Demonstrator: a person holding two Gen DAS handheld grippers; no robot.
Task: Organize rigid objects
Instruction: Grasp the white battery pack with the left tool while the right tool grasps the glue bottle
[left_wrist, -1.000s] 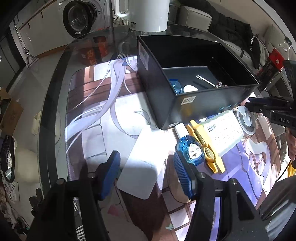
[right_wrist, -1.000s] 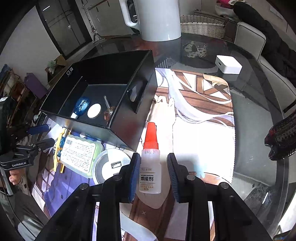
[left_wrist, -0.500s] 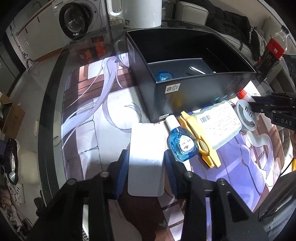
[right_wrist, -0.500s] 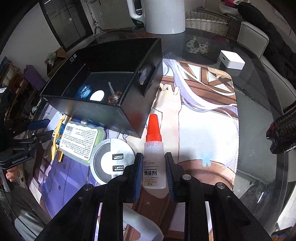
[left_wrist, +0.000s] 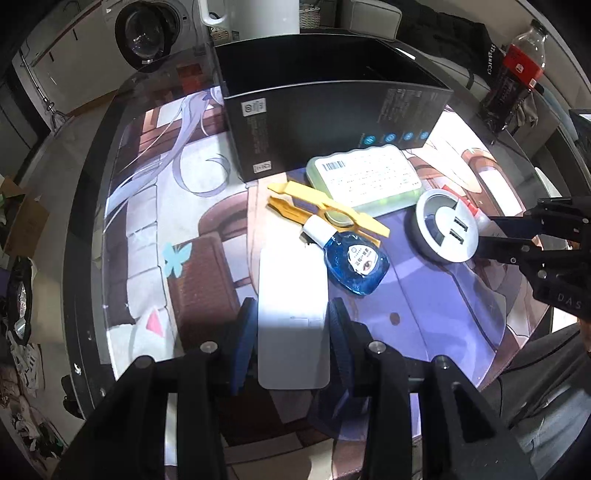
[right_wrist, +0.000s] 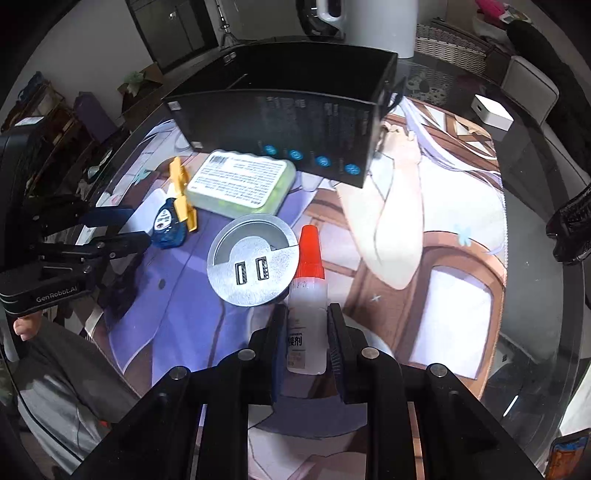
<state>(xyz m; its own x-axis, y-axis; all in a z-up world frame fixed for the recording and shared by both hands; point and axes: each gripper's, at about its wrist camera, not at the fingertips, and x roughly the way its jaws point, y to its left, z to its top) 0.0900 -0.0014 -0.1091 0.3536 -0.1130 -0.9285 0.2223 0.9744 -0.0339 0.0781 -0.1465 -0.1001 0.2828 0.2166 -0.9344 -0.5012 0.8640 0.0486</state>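
Observation:
My left gripper (left_wrist: 291, 325) is shut on a flat white rectangular box (left_wrist: 293, 295) lying on the printed mat. My right gripper (right_wrist: 306, 332) is shut on a clear glue bottle with a red cap (right_wrist: 306, 288). A black open box (left_wrist: 325, 103) stands at the back; it also shows in the right wrist view (right_wrist: 295, 110). In front of it lie a blue eye-drop bottle (left_wrist: 354, 262), a yellow plastic tool (left_wrist: 325, 210), a pale green case (left_wrist: 365, 177) and a round silver USB socket (left_wrist: 447, 229). The box's inside is hidden.
A cola bottle (left_wrist: 513, 74) stands at the back right of the round glass table. A small white cube (right_wrist: 493, 112) sits on the table's far side. A white appliance (right_wrist: 369, 22) stands behind the black box. A dark object (right_wrist: 572, 225) lies at the right edge.
Both grippers dropped lower toward the table. The left closed from wide open onto the white box. The right closed tighter on the glue bottle.

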